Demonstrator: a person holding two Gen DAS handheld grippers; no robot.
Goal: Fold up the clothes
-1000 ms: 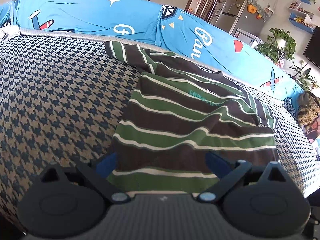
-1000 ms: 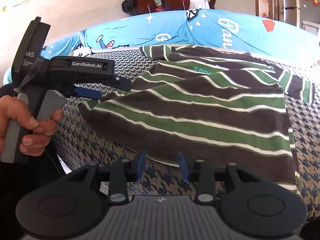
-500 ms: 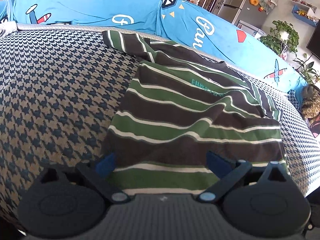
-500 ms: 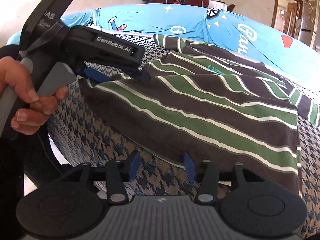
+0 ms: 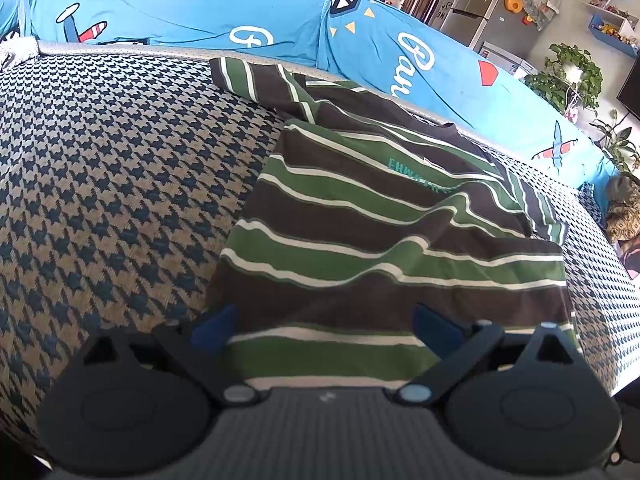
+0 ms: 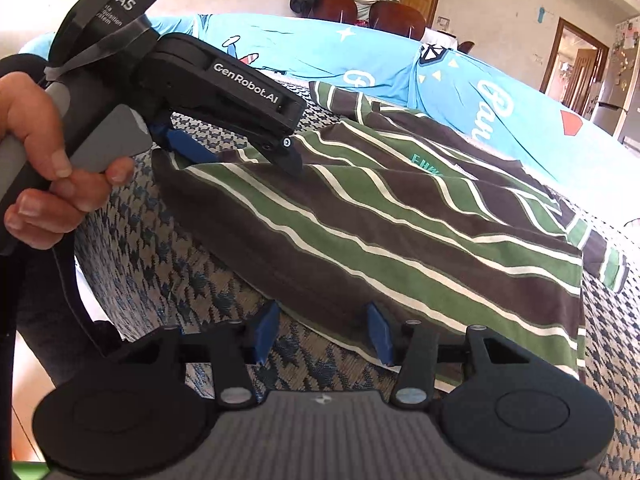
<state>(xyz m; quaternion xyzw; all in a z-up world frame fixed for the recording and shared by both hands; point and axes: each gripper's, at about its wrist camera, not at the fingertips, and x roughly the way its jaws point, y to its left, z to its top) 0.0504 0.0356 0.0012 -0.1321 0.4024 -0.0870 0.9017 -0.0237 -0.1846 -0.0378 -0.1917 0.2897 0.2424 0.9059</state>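
Left wrist view: the striped T-shirt (image 5: 384, 240), brown and green with white lines, lies spread on the houndstooth sofa seat (image 5: 112, 184), its near hem running toward the camera. The left gripper (image 5: 324, 320) has its blue fingers (image 5: 212, 322) wide apart, straddling the hem, apparently placed to take the near corner region. Whether any cloth lies between the pads is hard to say, since the hem passes under the gripper body. A sleeve (image 5: 256, 80) reaches toward the blue printed cover (image 5: 192, 12) on the backrest; the far right sleeve is bunched and partly cut off by a fold.

Right wrist view: the right gripper (image 6: 324, 330) is parted as well, narrower than the left, hovering just off the shirt's near edge (image 6: 360, 240) over bare seat (image 6: 192, 280), holding nothing. The left gripper (image 6: 240, 152) appears from the side, gripped by a hand (image 6: 48, 168), its lower blue finger under the shirt's corner and the upper black one above, not closed. The shirt's lettering is too small to read. Both tools seem lined along one hem so it can be lifted together.
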